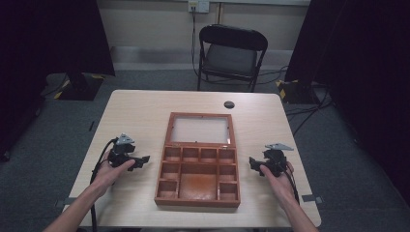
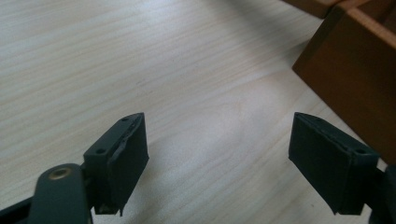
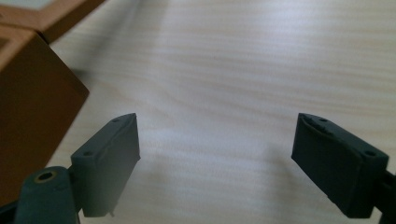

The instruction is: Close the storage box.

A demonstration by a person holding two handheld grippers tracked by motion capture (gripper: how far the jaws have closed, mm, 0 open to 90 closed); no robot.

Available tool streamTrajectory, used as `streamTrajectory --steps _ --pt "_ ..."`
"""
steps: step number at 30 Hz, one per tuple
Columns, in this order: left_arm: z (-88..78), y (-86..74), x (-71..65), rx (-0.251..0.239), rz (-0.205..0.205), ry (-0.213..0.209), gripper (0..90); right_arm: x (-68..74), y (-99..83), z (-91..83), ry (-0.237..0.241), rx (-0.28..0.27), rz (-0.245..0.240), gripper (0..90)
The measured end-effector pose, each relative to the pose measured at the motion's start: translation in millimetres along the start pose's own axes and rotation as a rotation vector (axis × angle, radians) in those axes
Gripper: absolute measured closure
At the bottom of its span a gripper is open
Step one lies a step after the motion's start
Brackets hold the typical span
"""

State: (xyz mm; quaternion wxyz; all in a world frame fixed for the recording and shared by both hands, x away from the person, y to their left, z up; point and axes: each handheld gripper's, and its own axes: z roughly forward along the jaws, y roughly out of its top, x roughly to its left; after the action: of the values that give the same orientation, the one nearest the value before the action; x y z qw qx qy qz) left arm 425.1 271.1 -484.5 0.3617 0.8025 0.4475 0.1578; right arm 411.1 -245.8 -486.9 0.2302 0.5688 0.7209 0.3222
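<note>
Wooden and reddish-brown, an open compartmented box (image 1: 198,180) with a glass-paned lid laid flat behind it sat mid-table on the pale wood table (image 1: 140,108). Left of the box, the left gripper (image 1: 142,160) hovered with jaws spread and empty; right of the box, the right gripper (image 1: 252,162) did likewise. Work seemed at its start; next, probably, either gripper would reach inward toward the box.

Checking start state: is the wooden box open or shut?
Open: the wooden compartment box has its glass-paned lid laid back flat on the table, compartments exposed and apparently empty.
</note>
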Motion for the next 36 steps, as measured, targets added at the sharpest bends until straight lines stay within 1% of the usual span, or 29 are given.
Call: streamTrajectory --steps 1,3,4,5,6,7,8,10,11,12,13,15,16,17,18,19,20,22,23,25,26,28,29,30,31,33,34,35,36 --pt "-1.4 0.7 0.4 0.004 -0.006 -0.007 20.0 -0.1 2.3 -1.6 0.002 -0.011 -0.002 15.2" --pt "-3.3 1.2 0.8 0.005 -0.014 -0.013 19.8 0.4 7.2 -3.3 -0.009 -0.028 -0.02 15.3" --pt "-5.2 4.1 2.2 0.022 -0.009 -0.021 19.3 0.8 8.7 -3.5 -0.001 -0.036 -0.022 15.9" --pt "-7.1 6.4 3.5 0.019 -0.012 -0.023 19.1 1.3 10.0 -3.4 0.003 -0.037 -0.026 16.2" --pt "-9.4 9.3 5.1 0.0 -0.03 -0.024 19.1 2.1 11.4 -3.1 0.012 -0.037 -0.032 16.1" --pt "-9.4 9.3 5.1 0.0 -0.03 -0.024 19.1 2.1 11.4 -3.1 0.012 -0.037 -0.032 16.1" --pt "-11.5 11.8 6.3 -0.023 -0.042 -0.006 19.1 3.7 13.2 -2.9 0.021 -0.038 -0.036 16.1" --pt "-13.4 13.9 7.2 -0.043 -0.051 0.003 19.1 6.7 16.8 -2.3 0.043 -0.042 -0.047 15.8" --pt "-14.4 16.9 8.4 -0.014 -0.05 -0.028 19.1 9.9 20.4 -2.2 0.054 -0.062 -0.058 15.9" --pt "-15.7 19.8 8.2 0.008 -0.042 -0.037 19.1 11.4 22.3 -2.5 0.061 -0.068 -0.063 15.8" --pt "-15.7 19.8 8.2 0.008 -0.042 -0.037 18.8 11.4 22.3 -2.5 0.061 -0.068 -0.063 15.8" --pt "-21.1 25.1 4.6 -0.034 -0.031 -0.035 18.7 15.8 29.7 -2.2 0.079 -0.093 -0.067 15.6" --pt "-22.7 26.7 3.2 -0.049 -0.022 -0.024 18.7 17.6 33.1 -1.4 0.093 -0.1 -0.07 15.6" --pt "-23.1 27.9 2.2 -0.059 -0.024 -0.023 18.7 19.5 36.7 -0.4 0.101 -0.104 -0.069 15.6" --pt "-22.7 28.7 1.5 -0.061 -0.026 -0.028 18.7 21.8 40.5 0.6 0.113 -0.104 -0.067 15.7" --pt "-22.1 32.9 1.6 -0.042 -0.009 -0.044 18.7 25.4 47.6 3.1 0.143 -0.106 -0.067 15.8" --pt "-22.2 35.9 1.6 -0.043 -0.002 -0.036 18.7 27.3 50.5 4.1 0.151 -0.106 -0.063 16.1" --pt "-21.5 42.9 2.0 -0.067 -0.006 -0.032 18.7 32.3 59.2 8.2 0.178 -0.096 -0.073 16.0" --pt "-21.5 42.9 2.0 -0.067 -0.006 -0.032 18.7 32.3 59.2 8.2 0.178 -0.096 -0.073 16.0" --pt "-18.5 54.6 3.3 -0.076 -0.008 -0.033 18.7 36.5 66.8 12.8 0.197 -0.09 -0.073 16.3" --pt "-14.7 63.1 3.1 -0.084 -0.01 -0.038 18.7 39.3 72.9 16.6 0.197 -0.092 -0.078 16.4" --pt "-9.5 74.2 3.0 -0.099 -0.019 -0.038 18.9 41.5 79.7 20.4 0.201 -0.087 -0.09 16.1" --pt "-6.7 79.1 3.0 -0.113 -0.023 -0.041 18.9 42.6 83.4 22.4 0.205 -0.09 -0.086 16.1" --pt "-6.7 79.1 3.0 -0.113 -0.023 -0.041 19.0 42.6 83.4 22.4 0.205 -0.09 -0.086 16.1" --pt "-0.4 87.1 1.6 -0.119 -0.033 -0.056 19.1 43.6 90.3 28.6 0.22 -0.088 -0.074 15.9" --pt "7.2 89.9 -0.4 -0.121 -0.042 -0.066 19.0 44.3 92.2 33.6 0.227 -0.09 -0.063 16.3" --pt "11.7 89.5 -1.2 -0.111 -0.046 -0.067 19.1 44.2 92.1 37.2 0.233 -0.089 -0.067 16.3" --pt "17.7 87.9 -1.9 -0.098 -0.051 -0.069 19.0 45.0 91.0 40.3 0.23 -0.081 -0.065 16.3" --pt "21.2 86.3 -2.3 -0.095 -0.057 -0.062 19.2 46.3 89.1 43.9 0.234 -0.06 -0.07 16.4"
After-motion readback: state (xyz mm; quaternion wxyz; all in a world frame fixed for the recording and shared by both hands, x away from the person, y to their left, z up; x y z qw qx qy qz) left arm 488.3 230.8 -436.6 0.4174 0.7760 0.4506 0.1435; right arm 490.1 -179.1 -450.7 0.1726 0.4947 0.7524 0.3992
